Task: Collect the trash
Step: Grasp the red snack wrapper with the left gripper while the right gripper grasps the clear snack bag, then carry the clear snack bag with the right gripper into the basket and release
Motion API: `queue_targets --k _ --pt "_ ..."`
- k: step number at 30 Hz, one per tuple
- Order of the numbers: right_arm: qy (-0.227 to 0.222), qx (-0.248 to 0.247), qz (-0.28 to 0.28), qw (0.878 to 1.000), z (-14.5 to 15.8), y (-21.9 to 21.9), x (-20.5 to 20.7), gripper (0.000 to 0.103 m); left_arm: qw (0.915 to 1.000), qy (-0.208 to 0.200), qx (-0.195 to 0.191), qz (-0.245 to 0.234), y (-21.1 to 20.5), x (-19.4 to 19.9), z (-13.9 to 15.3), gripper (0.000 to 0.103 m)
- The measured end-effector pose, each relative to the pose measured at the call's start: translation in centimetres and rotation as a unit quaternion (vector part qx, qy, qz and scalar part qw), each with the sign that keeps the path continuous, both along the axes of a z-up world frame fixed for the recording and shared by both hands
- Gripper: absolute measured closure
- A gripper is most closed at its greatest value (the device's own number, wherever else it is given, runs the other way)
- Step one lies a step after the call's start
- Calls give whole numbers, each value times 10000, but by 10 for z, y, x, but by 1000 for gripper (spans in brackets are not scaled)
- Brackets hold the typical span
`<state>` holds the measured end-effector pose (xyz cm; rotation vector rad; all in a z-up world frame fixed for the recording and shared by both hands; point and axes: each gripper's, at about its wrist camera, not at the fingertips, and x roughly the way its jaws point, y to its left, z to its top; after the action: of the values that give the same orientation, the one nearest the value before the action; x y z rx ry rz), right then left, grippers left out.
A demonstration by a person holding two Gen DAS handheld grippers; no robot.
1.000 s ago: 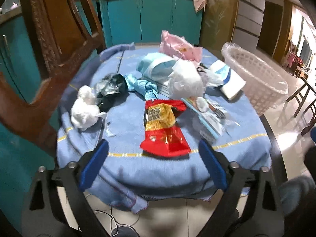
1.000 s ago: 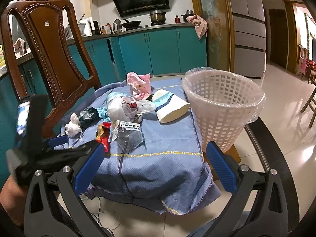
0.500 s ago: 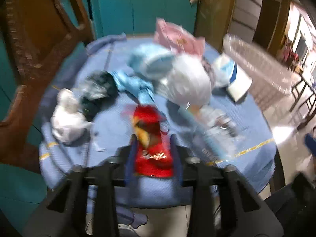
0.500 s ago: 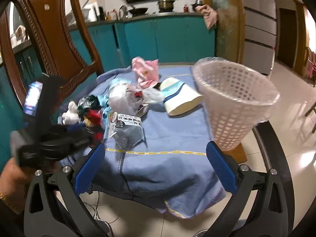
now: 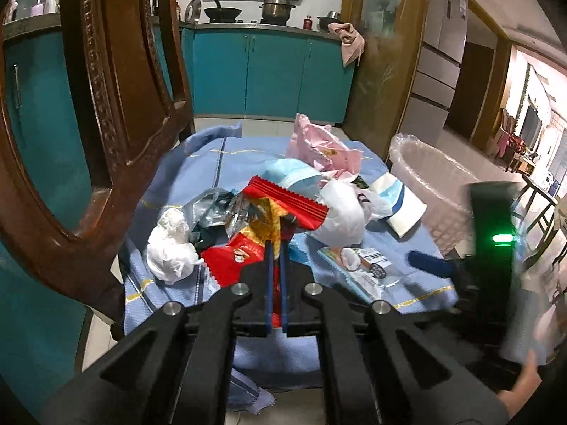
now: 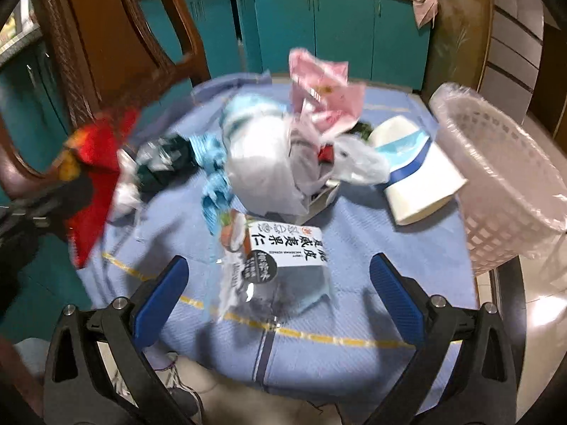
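My left gripper [image 5: 275,248] is shut on a red snack wrapper [image 5: 283,200] and holds it lifted above the blue cloth; it also shows in the right wrist view [image 6: 95,163], blurred at the left. My right gripper [image 6: 280,283] is open and empty, just in front of a clear packet with a white label [image 6: 283,244]. Other trash lies on the cloth: a pink bag [image 6: 326,95], a white plastic bag [image 6: 262,163], a crumpled white tissue [image 5: 170,244] and a dark wrapper [image 6: 163,166]. A white lined basket [image 6: 503,177] stands at the right.
A carved wooden chair [image 5: 106,113] stands close at the left of the small table with the blue cloth [image 6: 354,301]. A white and blue paper cup [image 6: 414,173] lies on its side beside the basket. Teal cabinets [image 5: 269,71] stand behind.
My left gripper closed on the red snack wrapper and lifted it off the cloth. My right gripper moved forward toward the clear labelled packet and stayed open.
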<state>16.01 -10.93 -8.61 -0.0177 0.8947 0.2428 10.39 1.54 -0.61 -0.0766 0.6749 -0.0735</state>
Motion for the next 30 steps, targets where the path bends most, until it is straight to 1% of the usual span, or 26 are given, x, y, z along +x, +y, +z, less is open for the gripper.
queue_targets --k 1,2,3,4,7,9,10,12,14,18,21,30 --pt "157 -29 52 9999 -5 1 3 51 10000 7 -9 -20 0 0 0 99" --pt "232 -14 41 9997 -6 -1 4 57 10000 18 -4 -31 0 0 0 99" --pt "148 157 -15 9998 -1 -8 -1 60 10000 20 -9 -32 0 0 -1 99" --pt "95 229 -44 9997 2 -12 -4 67 10000 47 -26 -49 1 0 0 99" --pt "-118 521 -30 9986 17 -27 -27 71 9999 85 -25 -49 1 -5 -3 99" --pt "-330 687 -17 9971 28 -36 -41 71 9999 94 -25 -55 1 -6 -5 99" --pt "-547 688 -38 9961 36 -41 -48 71 9999 103 -20 -80 -1 -6 -5 99" --pt "-821 634 -112 9945 46 -49 -54 71 9999 109 14 -112 -6 -6 -6 99" --pt "-826 707 -167 9939 47 -52 -52 71 9998 116 27 -130 -9 -4 -8 99" --pt "-683 795 -247 9942 44 -59 -48 71 9997 200 -6 -120 -10 0 -12 99" --pt "-744 743 -220 9942 47 -56 -50 71 9997 241 56 -87 -10 0 -14 99" --pt "-748 768 -224 9940 49 -56 -50 71 9993 371 60 -44 -8 4 -20 99"
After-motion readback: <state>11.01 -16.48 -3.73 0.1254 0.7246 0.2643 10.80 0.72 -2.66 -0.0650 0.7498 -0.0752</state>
